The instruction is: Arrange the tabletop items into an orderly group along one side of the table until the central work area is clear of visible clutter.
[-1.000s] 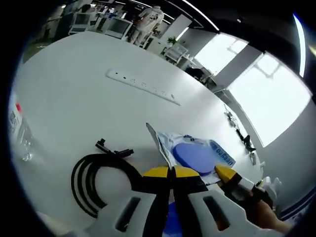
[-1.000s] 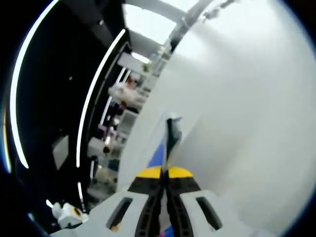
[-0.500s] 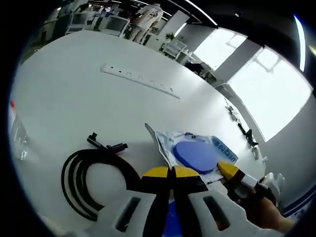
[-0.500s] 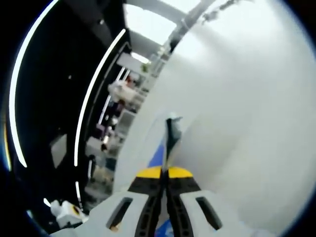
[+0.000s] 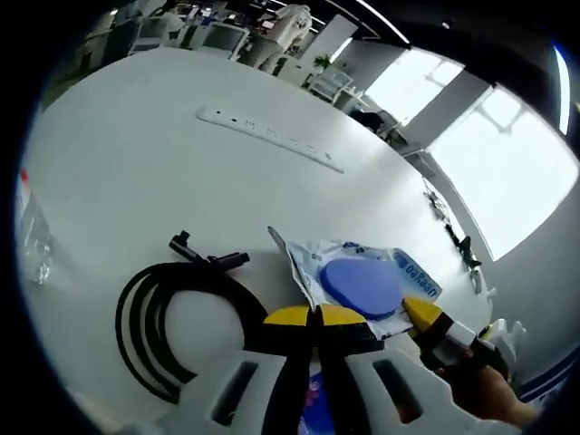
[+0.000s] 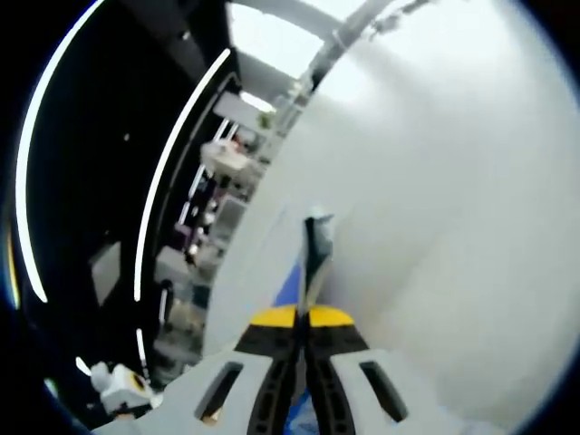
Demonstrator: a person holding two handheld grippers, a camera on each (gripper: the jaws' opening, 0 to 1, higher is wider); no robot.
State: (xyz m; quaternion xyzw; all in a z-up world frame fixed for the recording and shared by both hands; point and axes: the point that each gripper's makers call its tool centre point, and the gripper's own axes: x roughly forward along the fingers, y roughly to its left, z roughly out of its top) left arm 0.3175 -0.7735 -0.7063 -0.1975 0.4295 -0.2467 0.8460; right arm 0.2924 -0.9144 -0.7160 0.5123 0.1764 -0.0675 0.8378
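Bright window glare, blurred fisheye edges

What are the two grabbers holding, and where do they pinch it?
Both hold the clear packet with the blue disc inside. The left gripper pinches its near edge; the right gripper pinches another edge, seen end-on.

The hand-held gripper [image 6: 302, 319] is seen with its yellow-tipped jaws pressed together on a thin packet [image 6: 313, 249], viewed edge-on. The white surface [image 6: 453, 199] is spread across the right, steeply tilted.
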